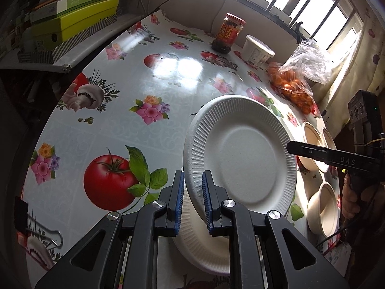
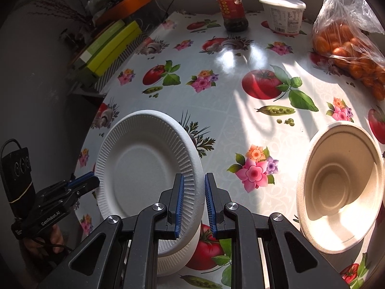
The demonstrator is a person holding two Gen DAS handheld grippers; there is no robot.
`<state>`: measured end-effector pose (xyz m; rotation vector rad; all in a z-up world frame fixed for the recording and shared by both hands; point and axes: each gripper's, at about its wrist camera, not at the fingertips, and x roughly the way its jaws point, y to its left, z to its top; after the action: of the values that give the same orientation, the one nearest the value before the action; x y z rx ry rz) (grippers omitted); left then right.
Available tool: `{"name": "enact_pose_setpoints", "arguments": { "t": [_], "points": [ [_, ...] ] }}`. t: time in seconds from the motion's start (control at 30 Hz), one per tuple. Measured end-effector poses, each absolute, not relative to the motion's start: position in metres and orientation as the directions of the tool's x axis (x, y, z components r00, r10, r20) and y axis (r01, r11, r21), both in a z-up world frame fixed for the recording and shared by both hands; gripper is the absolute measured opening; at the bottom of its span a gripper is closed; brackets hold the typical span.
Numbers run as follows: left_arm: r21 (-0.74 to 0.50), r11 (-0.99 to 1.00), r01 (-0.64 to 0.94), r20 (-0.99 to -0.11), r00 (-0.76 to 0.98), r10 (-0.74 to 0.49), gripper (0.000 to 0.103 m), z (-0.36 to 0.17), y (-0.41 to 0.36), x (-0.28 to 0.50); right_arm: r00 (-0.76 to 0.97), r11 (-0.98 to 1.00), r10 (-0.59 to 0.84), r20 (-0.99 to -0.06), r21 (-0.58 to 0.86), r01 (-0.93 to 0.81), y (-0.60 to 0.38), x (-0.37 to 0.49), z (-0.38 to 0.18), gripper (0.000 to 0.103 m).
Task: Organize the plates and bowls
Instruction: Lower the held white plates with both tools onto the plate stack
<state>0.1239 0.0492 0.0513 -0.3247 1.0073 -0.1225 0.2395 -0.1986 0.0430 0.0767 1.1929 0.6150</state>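
The white paper plate (image 1: 240,154) hangs tilted above the tabletop (image 1: 134,130), its ribbed rim clamped in the left hand-held gripper (image 1: 193,192), blue pads either side of the near edge. Right beneath it lies a second paper plate (image 1: 202,245), flat on the cloth — looks like the stack it's headed for.

Over to the right hand-held gripper (image 2: 194,200): jaws nearly closed, and from its own camera they sit at the plate's right rim, one pad over the ribbing, the other apparently just off the edge. From the left camera its tip seems to touch that rim. Is it pinching the plate or merely steadying it? I can't tell; the gap between the pads looks empty.

To land this well, I'd say level the plate first, centre it over the lower one, then settle it so the rims nest before the clamp lets go — a light paper plate will skate off if dropped at this tilt.

The beige bowls wait to the right: one bowl (image 2: 339,187) fills the right camera's side, and others (image 1: 322,207) are half cut off at the table's edge in the left view. How many are nested there is hard to make out. The lower plate is mostly hidden behind the gripper frames.
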Motion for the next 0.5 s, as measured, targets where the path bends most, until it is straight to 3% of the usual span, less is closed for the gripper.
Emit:
{"name": "enact_pose_setpoints", "arguments": {
  "t": [0.5],
  "points": [
    [-0.317,0.948,-0.043,-0.819,0.516,-0.251,0.016,0.044,0.045,0.106,0.213,0.838,0.481,-0.851,0.374,-0.399,-0.204,0.216,0.034,0.018]
  ]
}}
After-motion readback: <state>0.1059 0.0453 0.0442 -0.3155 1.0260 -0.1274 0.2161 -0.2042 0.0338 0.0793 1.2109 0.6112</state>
